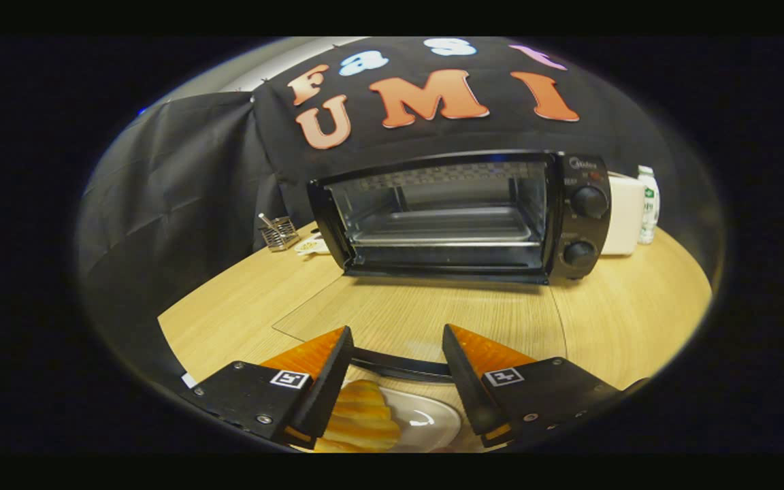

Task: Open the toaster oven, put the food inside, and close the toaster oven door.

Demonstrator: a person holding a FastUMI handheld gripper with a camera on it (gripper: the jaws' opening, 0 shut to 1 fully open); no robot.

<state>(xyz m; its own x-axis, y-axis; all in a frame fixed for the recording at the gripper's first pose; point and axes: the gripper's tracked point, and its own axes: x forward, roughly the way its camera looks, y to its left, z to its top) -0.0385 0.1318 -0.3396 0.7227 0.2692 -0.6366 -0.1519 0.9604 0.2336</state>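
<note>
Sitting toward the back of the wooden worktop (610, 320), the toaster oven (460, 214) has its door (426, 316) dropped fully open, flat on the wood toward the tool, w/ the door handle (399, 367) showing as a dark bar just ahead of the fingers. Oven cavity is lit enough to see a metal tray (443, 224) inside; two knobs (589, 202) sit one above the other on the oven's right panel. Food, a golden ridged pastry (361, 415), lies on a white plate (433, 418) close under the tool, between the fingers & nearer the left one. Tool (395, 340) has its fingers spread apart, nothing clamped; can't tell if the left finger touches the pastry. Left of the oven, near the back, a small wire holder (278, 233) w/ sth thin sticking out, & a pale flat item (310, 246) beside it. Right of the oven: a white boxy appliance (622, 214), then a plastic bottle (648, 204) w/ green label just past it. Black cloth (174, 184) hangs behind & to the left.
</note>
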